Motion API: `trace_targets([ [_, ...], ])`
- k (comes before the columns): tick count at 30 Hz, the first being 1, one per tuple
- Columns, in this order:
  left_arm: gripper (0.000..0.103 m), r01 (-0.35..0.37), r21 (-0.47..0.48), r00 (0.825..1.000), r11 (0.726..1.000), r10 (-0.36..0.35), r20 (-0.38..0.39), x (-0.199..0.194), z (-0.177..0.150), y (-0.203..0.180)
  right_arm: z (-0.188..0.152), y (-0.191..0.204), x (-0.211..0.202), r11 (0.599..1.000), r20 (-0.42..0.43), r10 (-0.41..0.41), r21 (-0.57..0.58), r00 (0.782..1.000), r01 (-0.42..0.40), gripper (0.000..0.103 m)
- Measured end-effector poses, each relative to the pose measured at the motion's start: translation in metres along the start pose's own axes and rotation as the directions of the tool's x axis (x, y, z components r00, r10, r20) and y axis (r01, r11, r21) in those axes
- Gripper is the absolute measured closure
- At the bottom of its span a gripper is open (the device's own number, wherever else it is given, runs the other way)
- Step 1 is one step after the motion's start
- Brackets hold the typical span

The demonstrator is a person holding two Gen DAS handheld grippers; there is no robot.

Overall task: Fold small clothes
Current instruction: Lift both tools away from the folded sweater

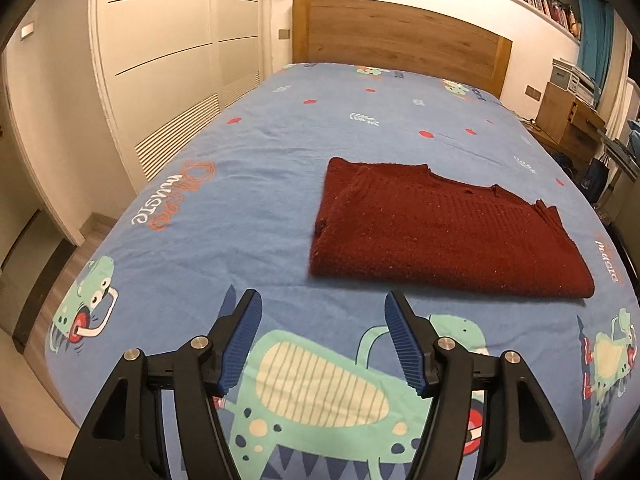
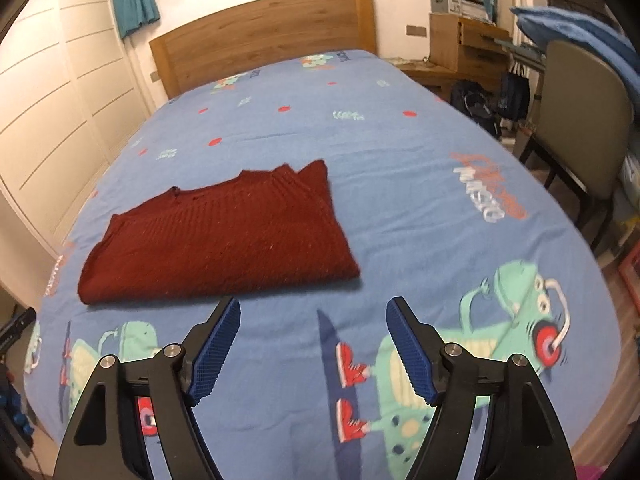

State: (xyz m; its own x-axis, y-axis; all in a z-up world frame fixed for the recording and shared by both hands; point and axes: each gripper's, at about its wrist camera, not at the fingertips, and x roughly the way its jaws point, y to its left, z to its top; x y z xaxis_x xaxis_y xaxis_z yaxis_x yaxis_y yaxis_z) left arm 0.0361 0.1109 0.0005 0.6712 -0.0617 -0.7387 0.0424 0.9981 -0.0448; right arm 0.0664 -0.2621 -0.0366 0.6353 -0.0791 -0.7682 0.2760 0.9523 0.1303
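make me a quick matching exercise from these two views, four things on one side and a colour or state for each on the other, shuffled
Things:
1. sweater
2. bed sheet
3. headboard
4. left gripper

Colour or state:
A. light brown wood
B. open, holding nothing
C. dark red, lying folded
D. blue with cartoon prints

Pairs: 1-C, 2-D, 3-A, 4-B
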Motion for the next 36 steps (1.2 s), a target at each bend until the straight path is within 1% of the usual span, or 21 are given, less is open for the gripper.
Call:
trace_targets([
  [5, 0.044, 0.011, 0.013, 1.0, 1.0, -0.011, 0.003, 0.0, -0.009, 0.005, -0.02, 0.003, 0.005, 0.998, -0.023, 0.026, 0.056, 0.999, -0.025, 0.025],
  [9, 0.044, 0.023, 0.018, 1.0, 1.0, -0.023, -0.002, 0.003, -0.014, 0.006, -0.029, 0.011, 0.014, 0.996, -0.037, 0.037, 0.078, 0.999, -0.034, 0.025],
  [15, 0.043, 0.039, 0.0, 0.999, 0.999, -0.039, -0.028, 0.017, -0.018, 0.01, -0.037, 0.025, 0.037, 0.995, -0.07, 0.062, 0.079, 0.996, -0.056, 0.023],
  [23, 0.042, 0.029, -0.004, 0.996, 1.0, -0.029, -0.085, 0.047, -0.026, 0.009, -0.038, 0.027, 0.078, 0.988, -0.114, 0.103, 0.128, 0.988, -0.088, 0.023],
  [31, 0.042, 0.016, 0.001, 0.99, 1.0, -0.016, -0.138, 0.069, -0.036, 0.006, -0.036, 0.012, 0.111, 0.961, -0.116, 0.159, 0.247, 0.981, -0.126, 0.022],
  [36, 0.042, 0.025, -0.009, 0.985, 1.0, -0.026, -0.169, 0.079, -0.04, 0.002, -0.033, 0.001, 0.129, 0.935, -0.108, 0.192, 0.323, 0.975, -0.148, 0.022],
])
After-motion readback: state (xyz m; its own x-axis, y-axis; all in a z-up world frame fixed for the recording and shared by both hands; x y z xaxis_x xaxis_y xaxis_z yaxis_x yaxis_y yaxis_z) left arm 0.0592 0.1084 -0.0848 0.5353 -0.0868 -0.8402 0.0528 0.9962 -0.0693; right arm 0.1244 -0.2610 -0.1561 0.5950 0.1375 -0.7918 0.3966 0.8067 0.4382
